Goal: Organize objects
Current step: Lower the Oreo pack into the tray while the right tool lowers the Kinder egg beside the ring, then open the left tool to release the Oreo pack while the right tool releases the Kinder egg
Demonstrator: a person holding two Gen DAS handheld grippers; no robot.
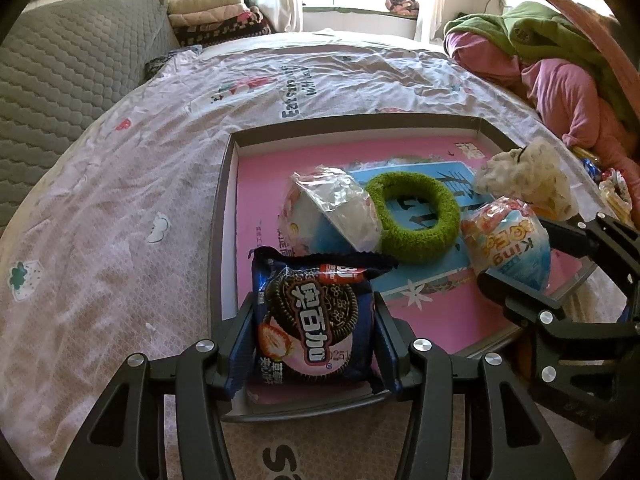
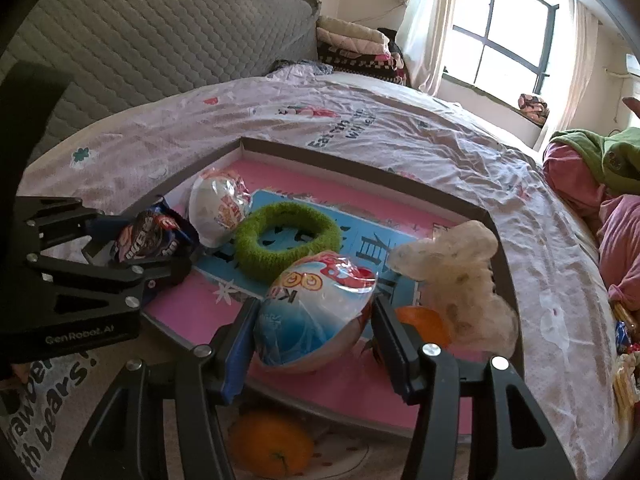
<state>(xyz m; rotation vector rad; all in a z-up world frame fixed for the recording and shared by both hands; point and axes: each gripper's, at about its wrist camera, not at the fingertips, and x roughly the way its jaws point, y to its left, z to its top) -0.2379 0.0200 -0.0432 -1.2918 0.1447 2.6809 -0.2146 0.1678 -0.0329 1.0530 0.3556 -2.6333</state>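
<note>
Both grippers loaded over tray (image 1: pixel 228 216).
Left gripper (image 1: pixel 314 320) clamps Oreo packet (image 1: pixel 312 316); right gripper (image 2: pixel 314 324) clamps wrapped egg toy (image 2: pixel 316 312). Lower first, then part fingers.

Counted: two wrapped toy eggs (image 2: pixel 316 312) (image 2: pixel 218 208), one cookie packet (image 1: pixel 316 320), one green hair scrunchie (image 2: pixel 286 242), one white scrunchie (image 2: pixel 460 276), two oranges (image 2: pixel 272 446) (image 2: pixel 424 326), one box lid (image 2: pixel 360 162).
</note>
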